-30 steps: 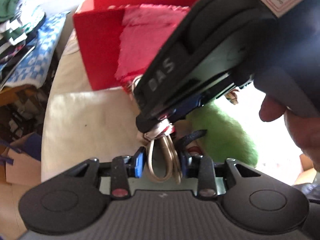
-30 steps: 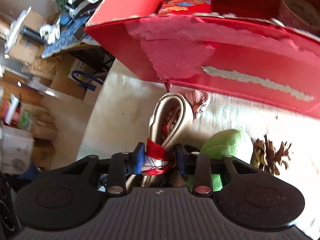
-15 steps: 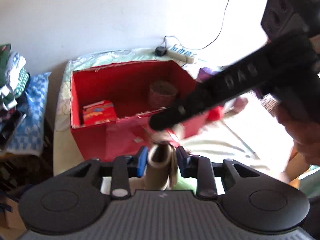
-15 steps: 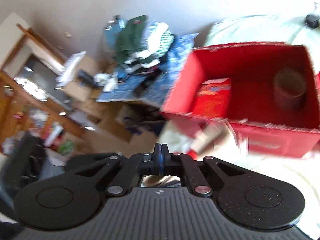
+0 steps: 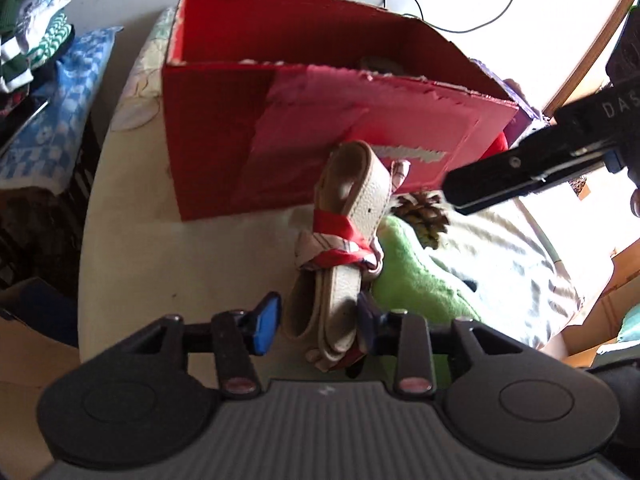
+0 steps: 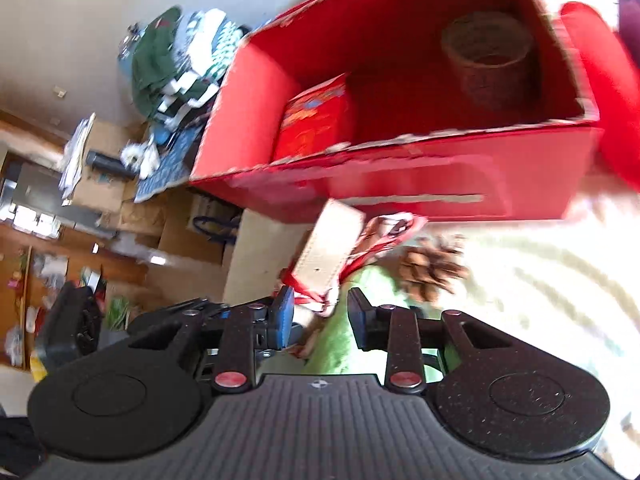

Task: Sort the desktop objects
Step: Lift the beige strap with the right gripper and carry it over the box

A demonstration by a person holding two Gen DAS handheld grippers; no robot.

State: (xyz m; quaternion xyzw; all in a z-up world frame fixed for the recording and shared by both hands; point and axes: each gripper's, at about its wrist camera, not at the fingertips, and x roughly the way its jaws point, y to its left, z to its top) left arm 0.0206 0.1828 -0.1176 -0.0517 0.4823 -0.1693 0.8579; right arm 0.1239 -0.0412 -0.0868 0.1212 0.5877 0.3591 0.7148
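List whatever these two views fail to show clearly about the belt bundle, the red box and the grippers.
- Belt bundle: left wrist view, near end cut off behind the left gripper; a pad-side gap shows.
- Red box: left wrist view, front wall hides its contents.
- Pine cone: right wrist view, motion-blurred.
- Right gripper: right wrist view, jaws apart; nothing visibly pinched.
- Green plush: its shape is cut off.

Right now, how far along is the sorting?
Done: a red packet and a woven cup sit in the red box. In hand: nothing gripped; the fingers of left gripper and right gripper have just been opening, the left straddling the scarf-tied belt bundle. Left: that bundle, the green plush and the pine cone, all outside the box.
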